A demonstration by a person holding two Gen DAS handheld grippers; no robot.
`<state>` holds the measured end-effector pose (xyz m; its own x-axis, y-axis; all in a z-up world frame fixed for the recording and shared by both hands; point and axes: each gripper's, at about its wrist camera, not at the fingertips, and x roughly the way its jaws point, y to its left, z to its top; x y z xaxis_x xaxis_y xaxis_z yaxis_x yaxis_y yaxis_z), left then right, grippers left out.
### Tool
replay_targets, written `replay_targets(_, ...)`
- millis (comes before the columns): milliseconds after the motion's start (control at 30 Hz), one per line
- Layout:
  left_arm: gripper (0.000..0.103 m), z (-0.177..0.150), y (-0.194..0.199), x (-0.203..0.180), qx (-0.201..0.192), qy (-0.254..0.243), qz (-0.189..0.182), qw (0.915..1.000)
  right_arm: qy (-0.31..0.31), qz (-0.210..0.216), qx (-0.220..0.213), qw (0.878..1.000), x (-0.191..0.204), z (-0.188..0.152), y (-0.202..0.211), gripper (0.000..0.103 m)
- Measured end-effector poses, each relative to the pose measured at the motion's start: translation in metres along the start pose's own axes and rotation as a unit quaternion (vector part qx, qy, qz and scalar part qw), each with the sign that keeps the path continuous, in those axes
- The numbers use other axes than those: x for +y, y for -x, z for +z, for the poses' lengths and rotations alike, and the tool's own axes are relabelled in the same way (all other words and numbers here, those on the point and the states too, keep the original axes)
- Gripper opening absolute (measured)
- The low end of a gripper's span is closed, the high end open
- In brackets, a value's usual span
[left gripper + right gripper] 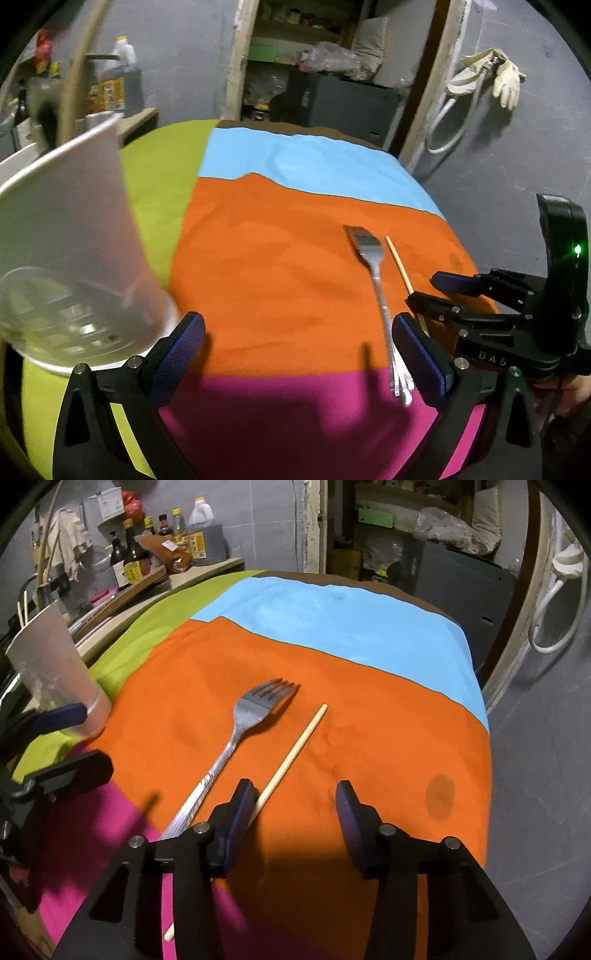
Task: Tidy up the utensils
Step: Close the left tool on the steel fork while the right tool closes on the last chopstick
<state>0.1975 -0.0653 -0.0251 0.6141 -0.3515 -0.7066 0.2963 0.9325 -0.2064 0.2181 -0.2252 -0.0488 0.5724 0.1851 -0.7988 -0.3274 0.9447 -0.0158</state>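
Chopstick (291,757) lies between the right tool's (295,808) parted pads, against the left one (not pinched), beside the fork (236,734) on the counter (369,709). Left tool (295,354) gapes empty near the cup (70,236), probably the utensils' destination.

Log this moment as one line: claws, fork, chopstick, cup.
left claw: open, empty | right claw: open, straddling chopstick | fork: on cloth | cup: upright, far left
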Motion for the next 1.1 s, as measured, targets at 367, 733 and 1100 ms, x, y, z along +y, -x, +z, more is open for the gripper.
replay_targets(367,0.064,0.010,-0.034,-0.025,0.047,-0.030,-0.031,0.9980,0.005,-0.013,0.013,1.000,-0.019,-0.018,0.014,0.036)
replay_targets(733,0.025,0.048,-0.073,-0.024,0.100,-0.003,-0.111,0.9887,-0.115,0.053,0.011,0.992,-0.053,-0.025,0.017,0.018)
replay_targets(1100,0.014,0.062,-0.082,-0.013,0.113,0.033,-0.143,0.9827,-0.243,0.113,0.011,0.963,-0.080,-0.001,-0.009,0.009)
